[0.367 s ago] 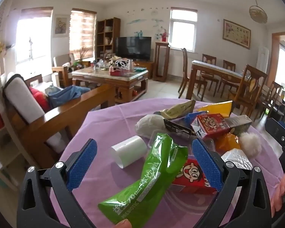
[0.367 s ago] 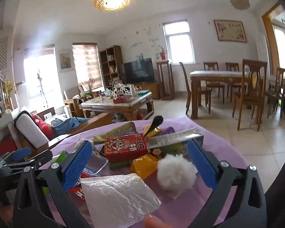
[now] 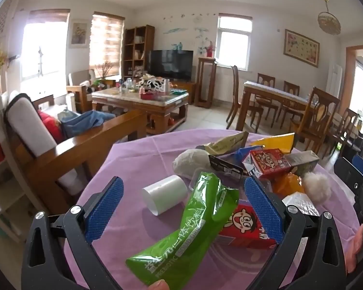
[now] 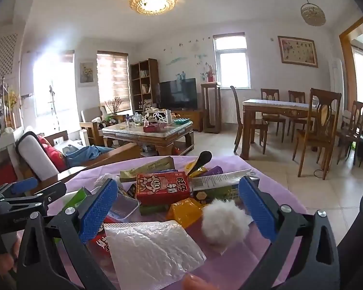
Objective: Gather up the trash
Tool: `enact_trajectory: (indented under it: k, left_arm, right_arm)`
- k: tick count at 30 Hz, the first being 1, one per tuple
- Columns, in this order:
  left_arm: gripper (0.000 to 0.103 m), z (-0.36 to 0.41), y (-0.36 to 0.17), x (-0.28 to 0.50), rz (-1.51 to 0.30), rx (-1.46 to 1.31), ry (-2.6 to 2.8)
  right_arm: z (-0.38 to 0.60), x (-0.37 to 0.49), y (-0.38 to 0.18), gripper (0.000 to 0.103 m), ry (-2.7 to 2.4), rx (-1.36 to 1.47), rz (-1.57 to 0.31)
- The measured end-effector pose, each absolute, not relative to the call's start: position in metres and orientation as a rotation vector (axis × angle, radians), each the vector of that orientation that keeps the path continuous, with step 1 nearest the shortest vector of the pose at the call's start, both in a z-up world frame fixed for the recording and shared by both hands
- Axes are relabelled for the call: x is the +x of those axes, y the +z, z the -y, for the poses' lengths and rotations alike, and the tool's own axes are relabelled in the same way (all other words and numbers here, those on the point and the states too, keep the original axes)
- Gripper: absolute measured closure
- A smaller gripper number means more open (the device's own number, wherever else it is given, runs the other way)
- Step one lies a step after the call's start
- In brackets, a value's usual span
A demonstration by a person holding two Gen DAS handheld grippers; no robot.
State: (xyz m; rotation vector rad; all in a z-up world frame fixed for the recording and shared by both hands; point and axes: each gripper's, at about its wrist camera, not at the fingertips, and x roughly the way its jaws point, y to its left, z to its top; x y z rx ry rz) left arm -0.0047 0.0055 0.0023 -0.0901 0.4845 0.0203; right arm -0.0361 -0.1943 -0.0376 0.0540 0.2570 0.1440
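**Trash pile untouched: both tongs wide, almost nothing has shifted**

Trash covers the right and centre of the round table's purple cloth, and nothing has been picked up yet. Compared with the pictures a moment earlier, the pile lies the same and both views are framed nearly alike, so the change is slight at most: the collecting has not begun.

Nearest in the left wrist view, the left gripper stands wide, its blue pads apart and pressing on nothing. Between them at lower centre rises a green drink pouch, with a fingertip at its bottom edge. Just behind it, lower right, lies a red cartoon carton, partly hidden by the pouch. Left of centre a white paper cup lies on its side, apart from the heap.

In the right wrist view the right gripper is equally wide and empty. At the bottom centre a sheet of bubble wrap sits between the pads, a fingertip near its lower edge; just right of it is a white fluffy ball. Behind these an orange wrapper, then a red milk carton at mid-frame.

Farthest, a coffee table and a television fill the upper centre. I judge the pouch and the bubble wrap the likeliest first grabs.
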Motion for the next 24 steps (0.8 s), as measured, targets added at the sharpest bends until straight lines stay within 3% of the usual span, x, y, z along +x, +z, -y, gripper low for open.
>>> enact_trajectory:
  k: [24]
  left_arm:
    - [0.004, -0.006, 0.004, -0.006, -0.475, -0.078, 0.02]
  right_arm:
    - [0.201, -0.029, -0.043, 0.004, 0.128, 0.105, -0.281]
